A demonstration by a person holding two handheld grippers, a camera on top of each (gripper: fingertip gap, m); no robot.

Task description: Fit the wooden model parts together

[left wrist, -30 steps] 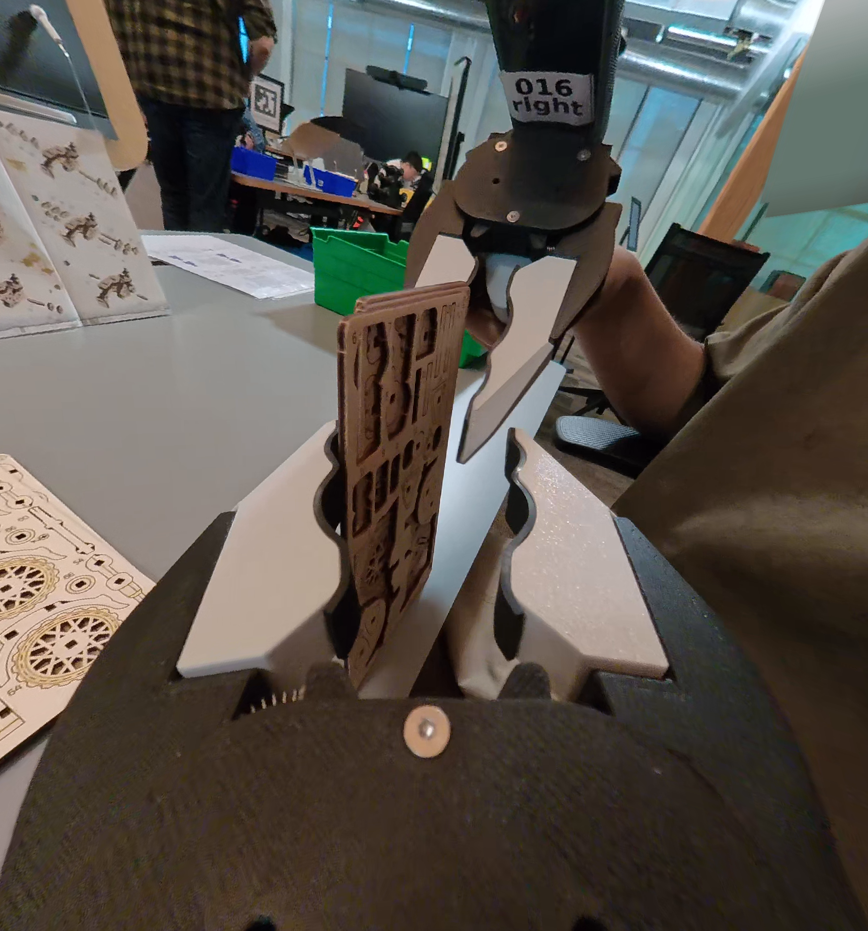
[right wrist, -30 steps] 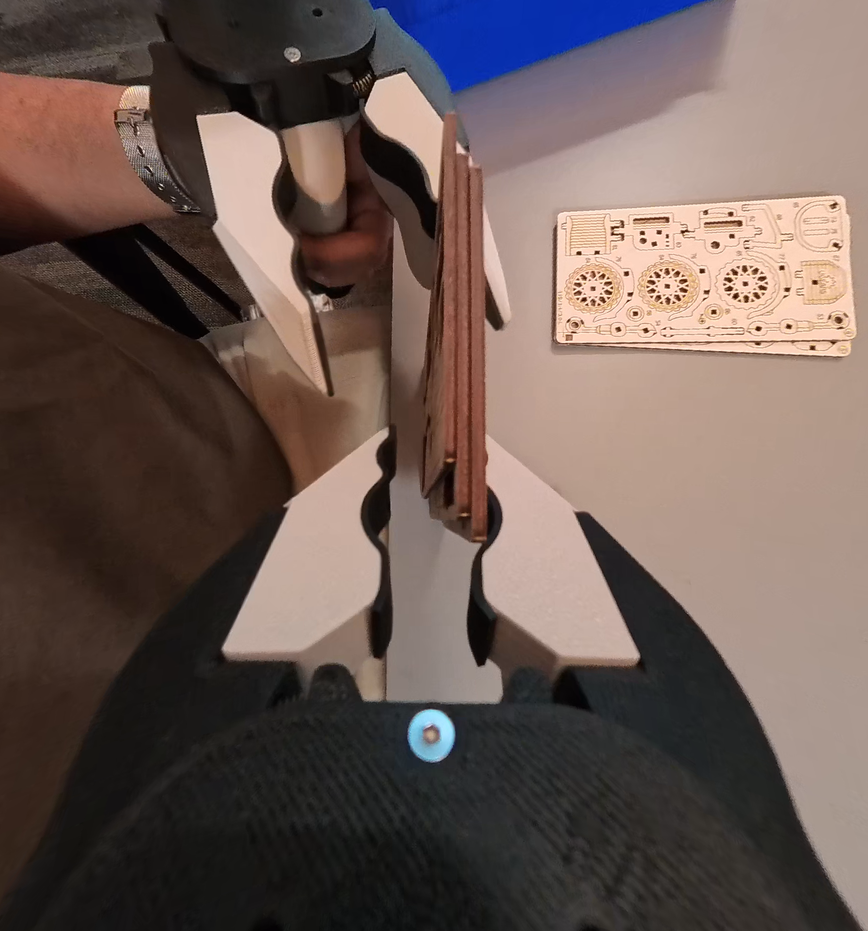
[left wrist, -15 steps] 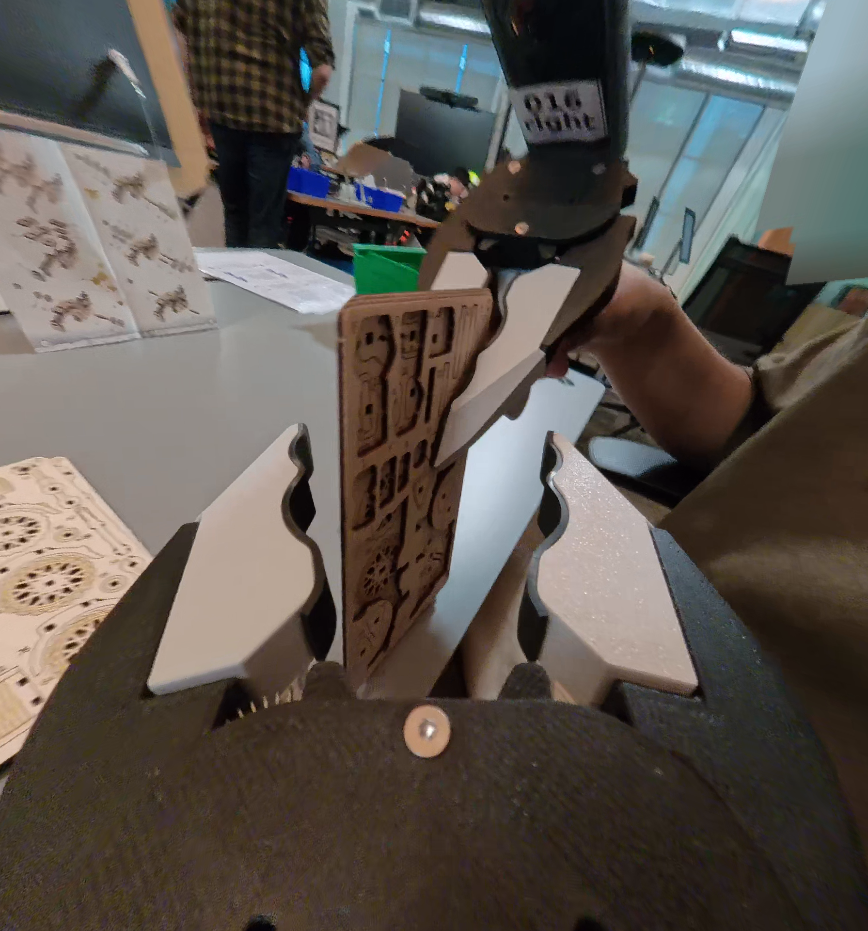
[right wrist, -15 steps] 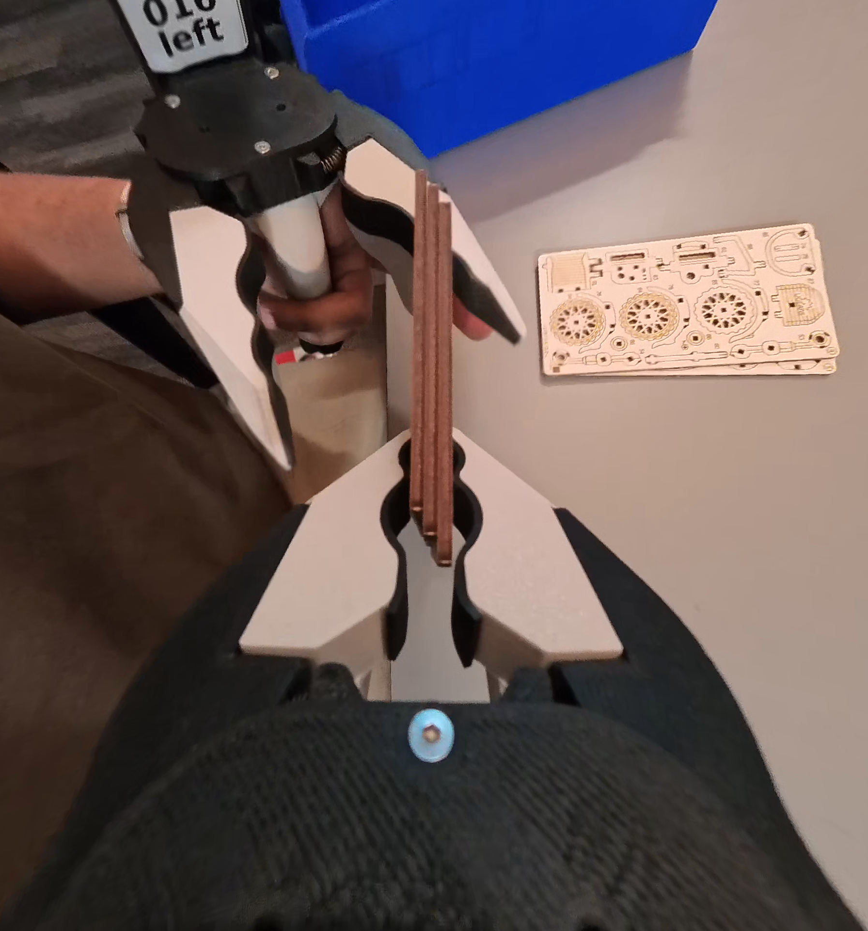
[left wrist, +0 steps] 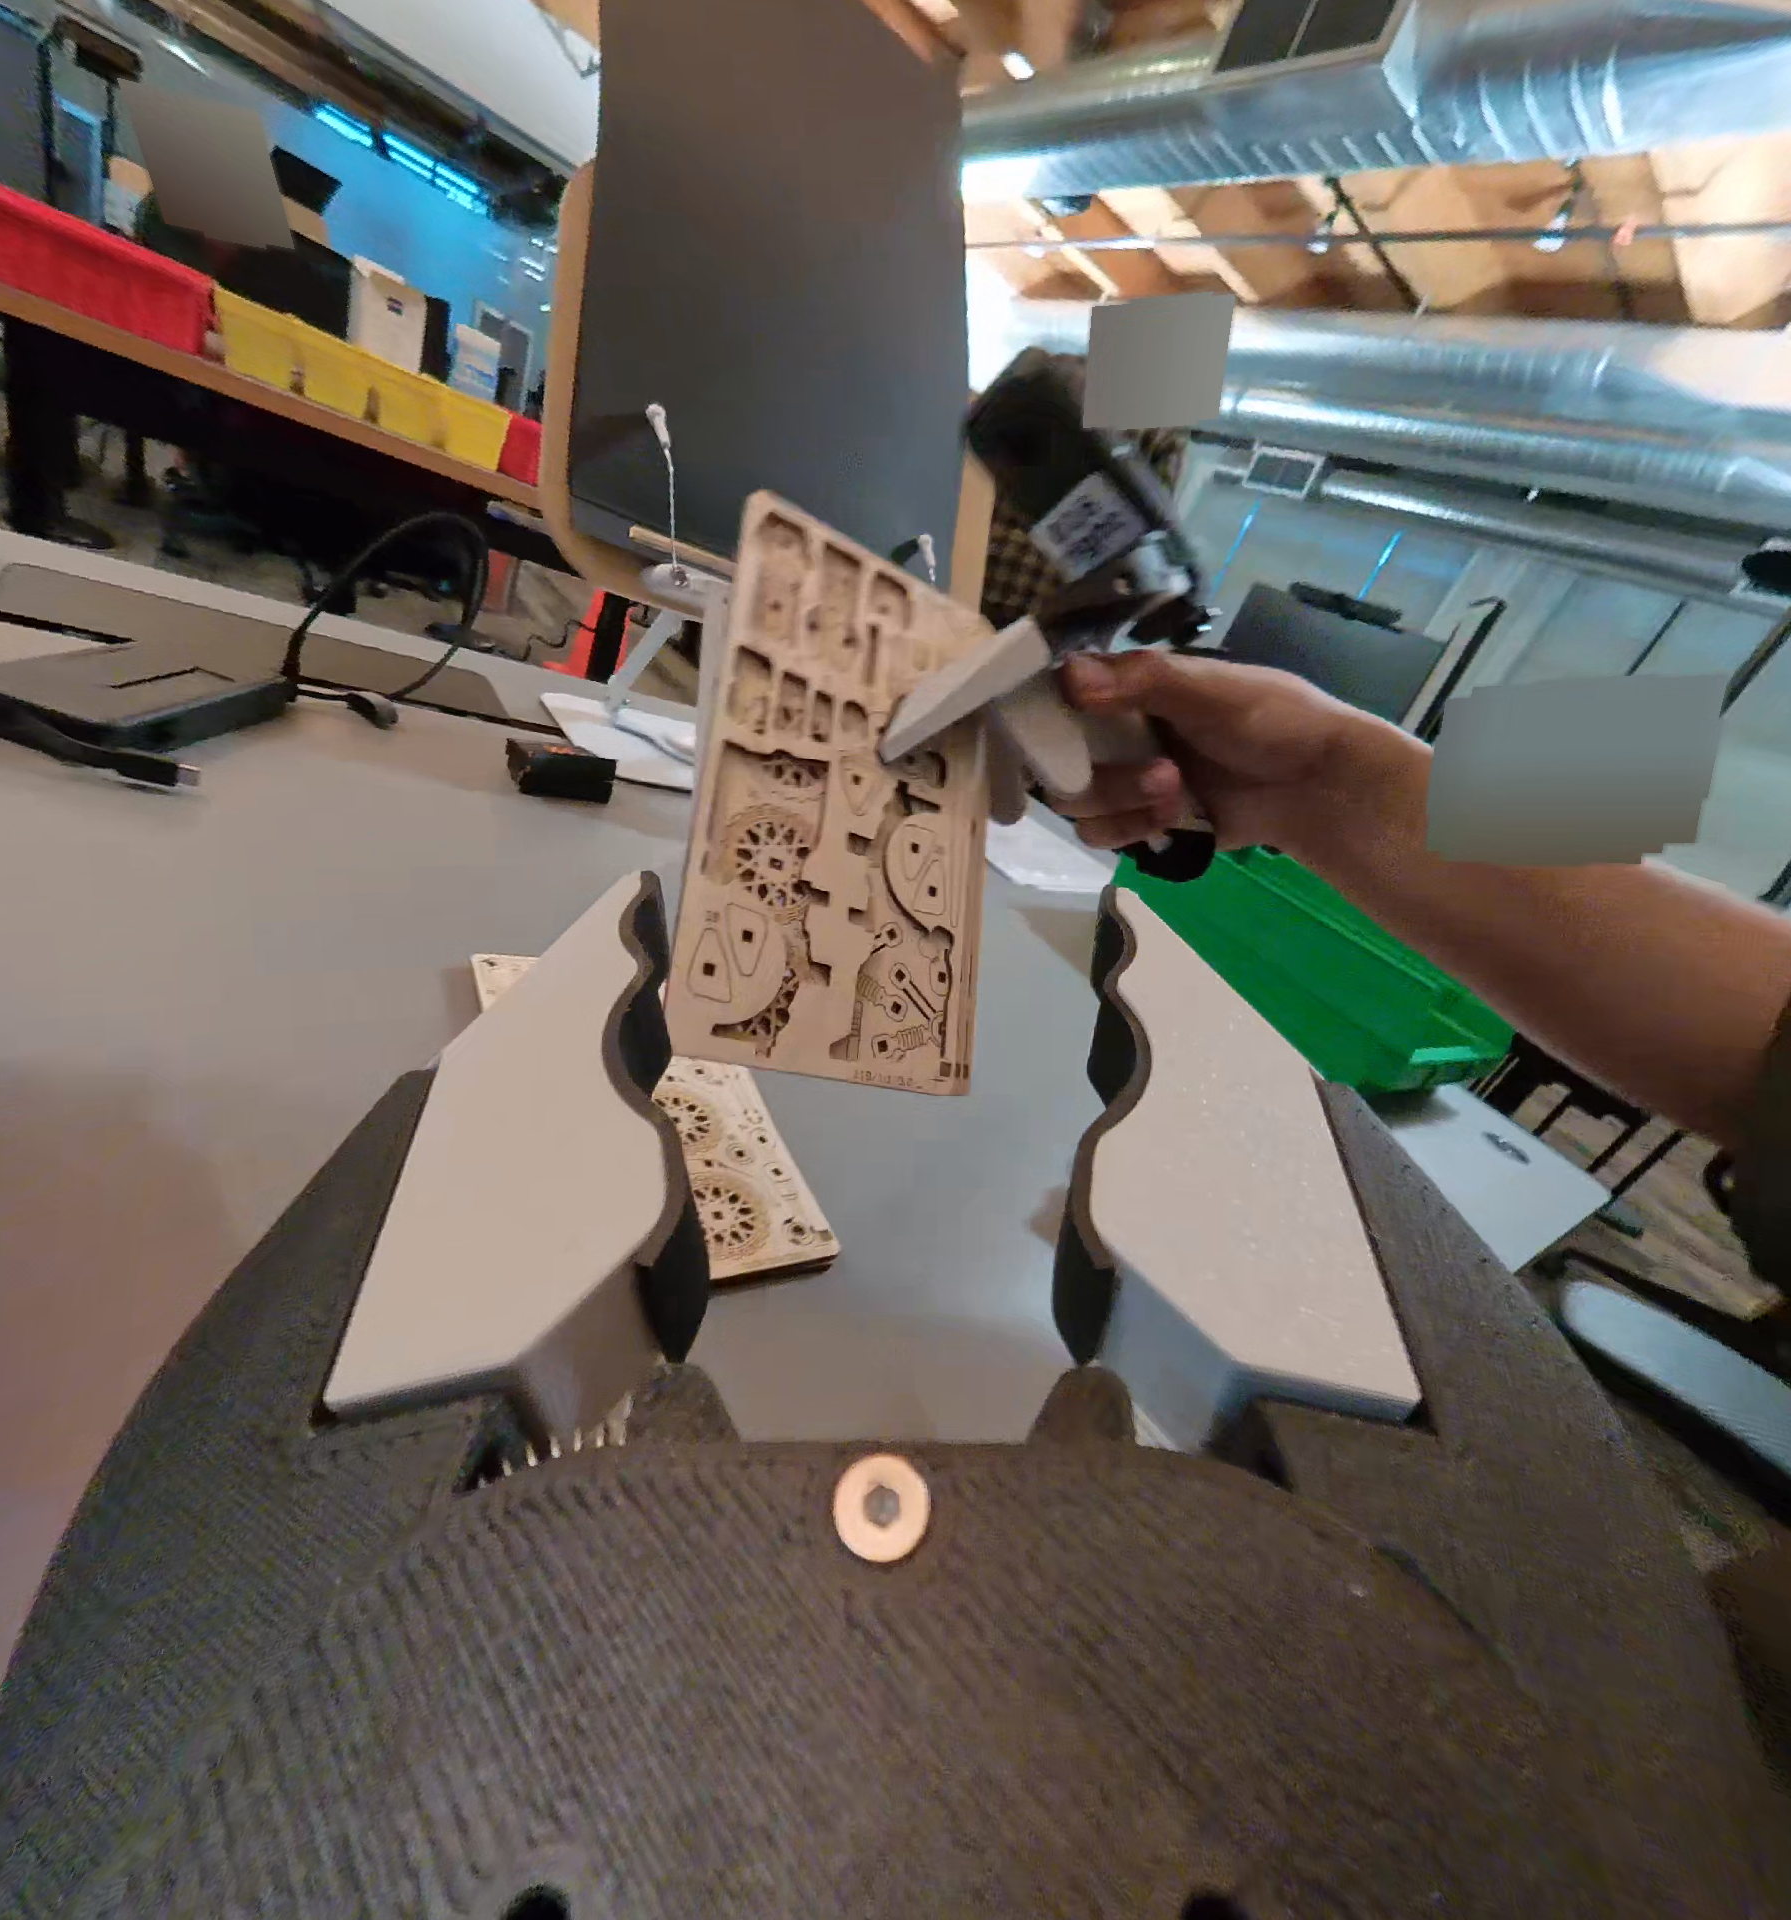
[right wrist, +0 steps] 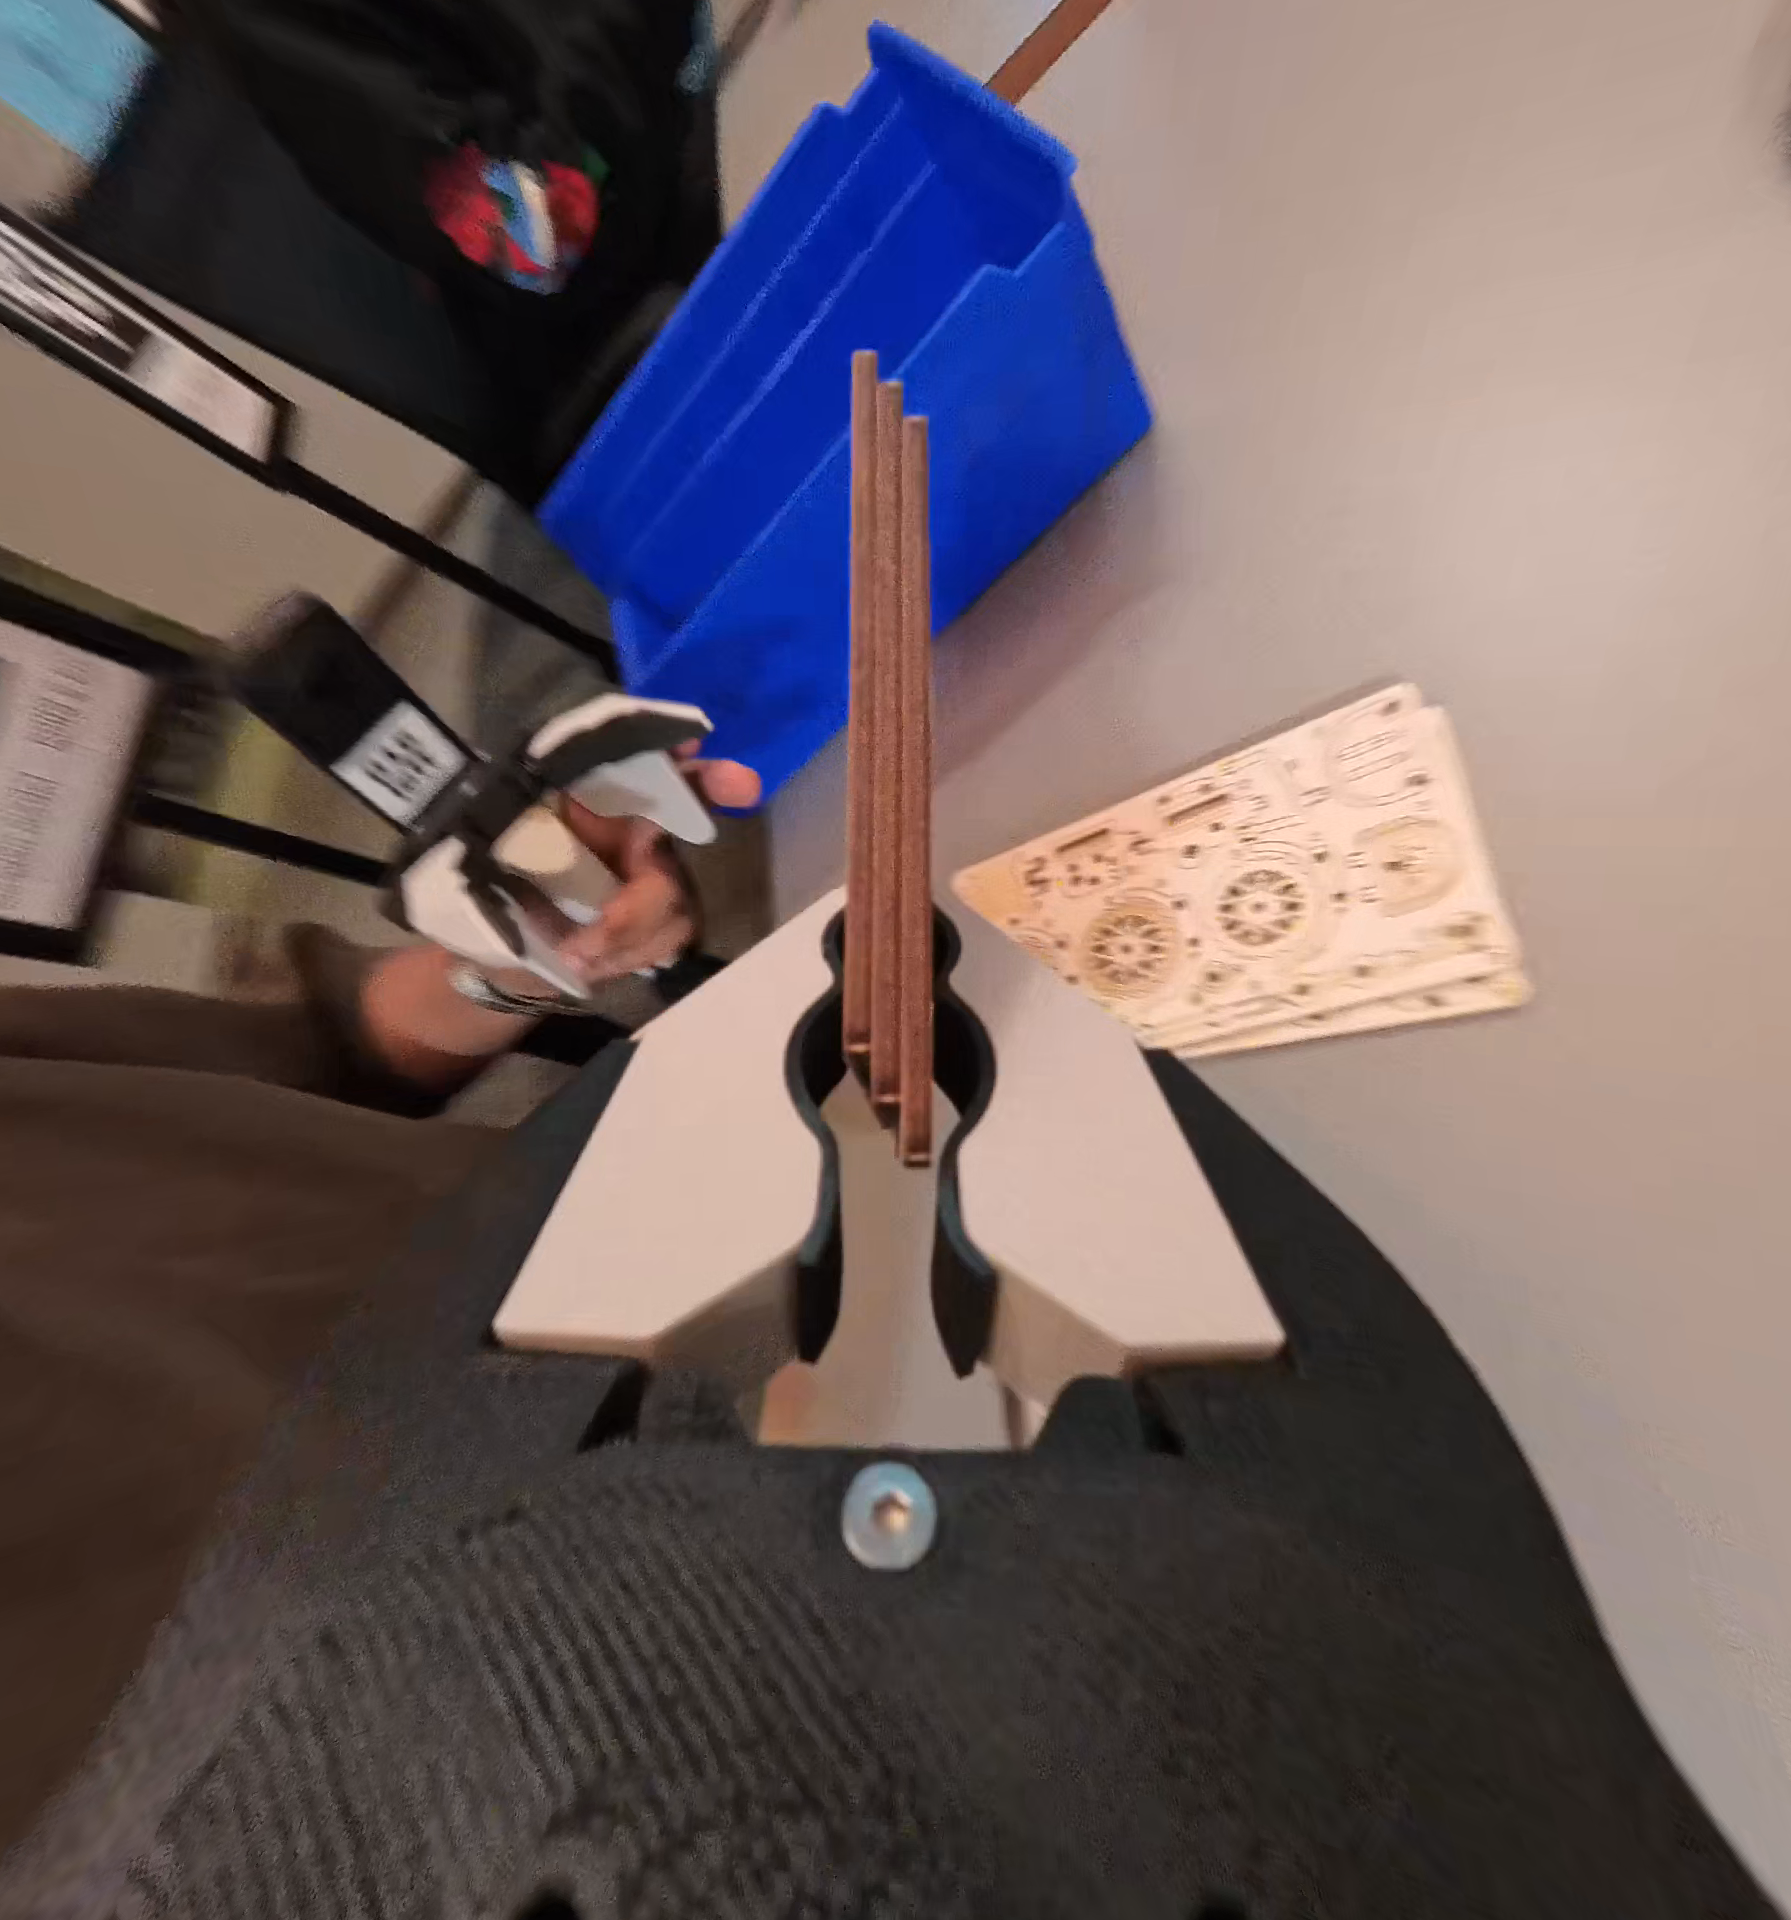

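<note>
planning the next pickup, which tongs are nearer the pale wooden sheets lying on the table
Left. The left tongs hang open just above the pale sheets, which lie below their left finger. The right tongs, shut on the brown sheets, are lifted farther off.

A: What carries it all?
B: A grey table point(left wrist: 195, 935).
A: And lying on it?
B: A stack of pale wooden sheets point(right wrist: 1275, 894), flat, also seen in the left wrist view point(left wrist: 735, 1174). A blue bin point(right wrist: 870, 436) near the table edge, well apart from the stack.
A: Farther back?
B: A flat black device point(left wrist: 132, 675) with a cable point(left wrist: 392, 582), a small black box point(left wrist: 558, 774), papers point(left wrist: 631, 727) under a stand's foot, and a green bin point(left wrist: 1317, 977) at the right edge.
</note>
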